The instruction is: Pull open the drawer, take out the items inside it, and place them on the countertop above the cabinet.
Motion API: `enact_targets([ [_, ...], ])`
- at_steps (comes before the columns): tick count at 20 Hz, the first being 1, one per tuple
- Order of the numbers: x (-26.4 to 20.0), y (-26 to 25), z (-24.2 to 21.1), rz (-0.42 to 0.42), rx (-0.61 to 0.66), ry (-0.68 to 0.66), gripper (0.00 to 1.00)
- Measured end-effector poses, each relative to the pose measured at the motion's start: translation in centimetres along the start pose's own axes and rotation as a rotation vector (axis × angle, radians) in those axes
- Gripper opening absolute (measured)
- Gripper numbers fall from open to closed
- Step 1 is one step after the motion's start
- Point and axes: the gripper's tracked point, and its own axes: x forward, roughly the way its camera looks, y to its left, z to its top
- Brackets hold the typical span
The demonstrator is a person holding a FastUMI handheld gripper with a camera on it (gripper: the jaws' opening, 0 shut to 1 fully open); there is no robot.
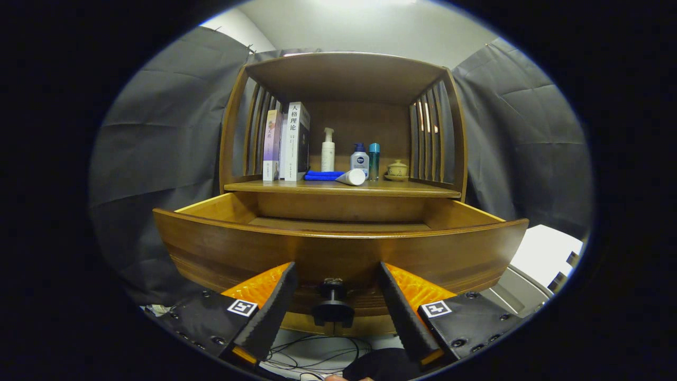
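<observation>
The wooden drawer (338,248) stands pulled out from the cabinet, its curved front panel just ahead of my fingers. Its dark round knob (333,307) sits between the two fingers, which stand apart on either side of it without touching. My gripper (336,278) is open. The drawer's inside is mostly hidden behind the front panel; I see only its bare back and side walls. Above the drawer is the countertop (412,189), a wooden shelf surface.
On the countertop stand books (288,142), a white pump bottle (328,151), a blue-capped bottle (359,159), a teal bottle (374,160), a lying white tube (353,177), a blue cloth (322,175) and a small lidded cup (397,169). Cables (317,354) lie below the drawer.
</observation>
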Motion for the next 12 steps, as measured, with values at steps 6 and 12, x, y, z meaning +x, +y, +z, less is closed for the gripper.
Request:
enact_targets([
  [6,0.8,0.0,0.4,0.010,0.024,-0.003,0.97],
  [12,4.1,0.1,2.0,0.008,0.036,-0.029,0.98],
])
